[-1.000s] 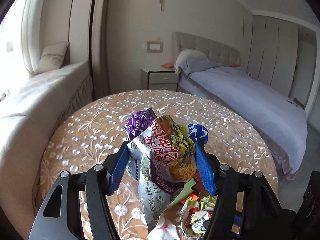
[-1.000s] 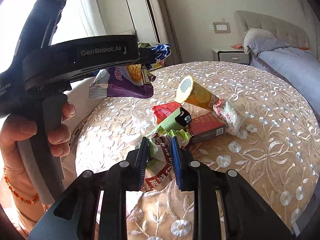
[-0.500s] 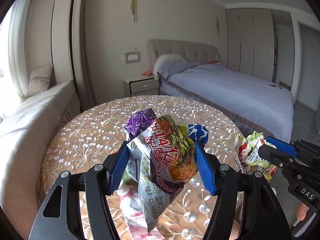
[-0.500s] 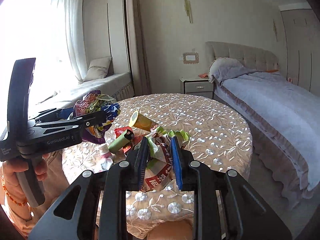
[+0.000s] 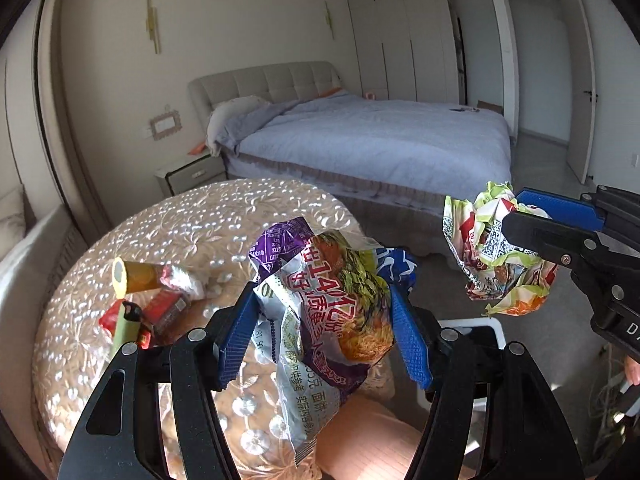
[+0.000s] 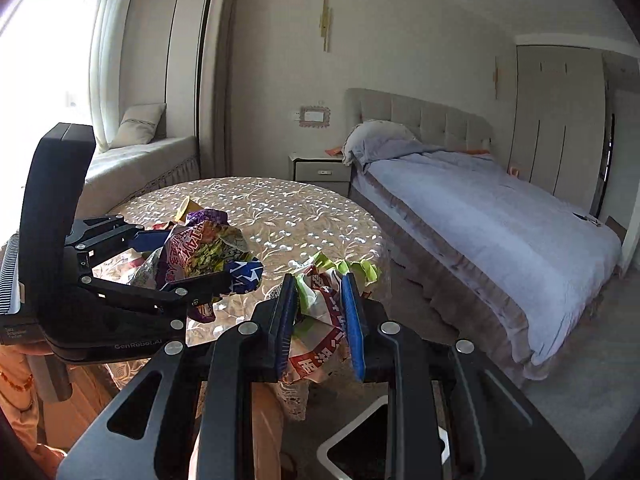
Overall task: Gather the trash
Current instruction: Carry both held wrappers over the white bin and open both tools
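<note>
As both grippers clamp wrappers, bin (image 6: 360, 436) below, bed (image 6: 500, 216) behind.

The snack bag (image 5: 332, 300) shows purple, yellow-green and orange print with red characters on silver. The crumpled wrapper (image 5: 496, 252) is lime green, red and white. Both tongs, left (image 5: 324, 332) and right (image 6: 320, 316), are black with blue ribbed pads. The worktop (image 5: 168, 224) wears a beige cloth patterned with pale flowers. The tube (image 5: 134, 278) is yellow-orange. The bed (image 5: 380, 136) cover is light blue-grey.

Daylight glares from the window (image 6: 48, 52); fisheye edges bend dark.
</note>
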{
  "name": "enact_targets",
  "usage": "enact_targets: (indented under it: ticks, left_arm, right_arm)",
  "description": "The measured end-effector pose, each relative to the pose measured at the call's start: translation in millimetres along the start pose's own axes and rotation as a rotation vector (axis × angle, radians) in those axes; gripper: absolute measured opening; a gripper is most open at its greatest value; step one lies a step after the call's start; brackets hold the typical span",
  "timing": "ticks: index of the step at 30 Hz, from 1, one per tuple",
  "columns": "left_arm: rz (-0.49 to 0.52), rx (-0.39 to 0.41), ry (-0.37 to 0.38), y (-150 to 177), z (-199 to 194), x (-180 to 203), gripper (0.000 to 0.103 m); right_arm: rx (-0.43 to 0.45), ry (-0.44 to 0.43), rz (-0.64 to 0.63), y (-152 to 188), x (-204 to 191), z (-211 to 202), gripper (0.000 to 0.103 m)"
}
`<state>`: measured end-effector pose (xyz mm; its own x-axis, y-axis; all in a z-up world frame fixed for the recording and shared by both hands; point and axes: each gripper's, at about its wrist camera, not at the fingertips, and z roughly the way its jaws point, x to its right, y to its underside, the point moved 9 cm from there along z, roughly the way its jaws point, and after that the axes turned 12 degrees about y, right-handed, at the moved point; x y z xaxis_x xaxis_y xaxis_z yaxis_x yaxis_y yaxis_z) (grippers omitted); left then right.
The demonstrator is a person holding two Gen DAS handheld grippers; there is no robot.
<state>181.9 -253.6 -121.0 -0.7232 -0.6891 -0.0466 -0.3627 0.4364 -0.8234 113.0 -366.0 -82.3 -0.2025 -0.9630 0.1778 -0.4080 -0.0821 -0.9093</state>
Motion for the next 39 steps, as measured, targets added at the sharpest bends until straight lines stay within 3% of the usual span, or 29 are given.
enact_targets:
  ticks: [5, 14, 30, 31, 32, 33, 34, 39]
  left_arm:
    - [0.079, -0.090, 0.103, 13, 45, 47, 0.063]
    - [0.251, -0.318, 0.253, 64, 140, 121, 0.063]
    - [0.459, -0.660, 0.442, 162, 262, 164, 0.065]
    - [0.455, -0.702, 0.470, 170, 265, 170, 0.074]
    - [0.457, -0.739, 0.486, 176, 269, 172, 0.083]
    - [0.472, -0.746, 0.475, 179, 275, 173, 0.099]
    - [0.494, -0.740, 0.467, 182, 278, 174, 0.098]
    - [0.541, -0.749, 0.521, 190, 276, 186, 0.098]
  right_arm:
    - [-0.062, 0.072, -0.006, 32, 36, 7, 0.025]
    - [-0.232, 0.131, -0.070, 112, 86, 48, 0.025]
    - [-0.549, -0.012, -0.155, 264, 102, 129, 0.027]
    - [-0.577, -0.028, -0.169, 275, 102, 132, 0.032]
    - [-0.595, -0.042, -0.190, 283, 102, 132, 0.049]
    - [-0.605, -0.042, -0.213, 291, 102, 133, 0.064]
    - [-0.610, -0.037, -0.234, 298, 103, 134, 0.097]
    - [-0.642, -0.014, -0.284, 320, 108, 135, 0.098]
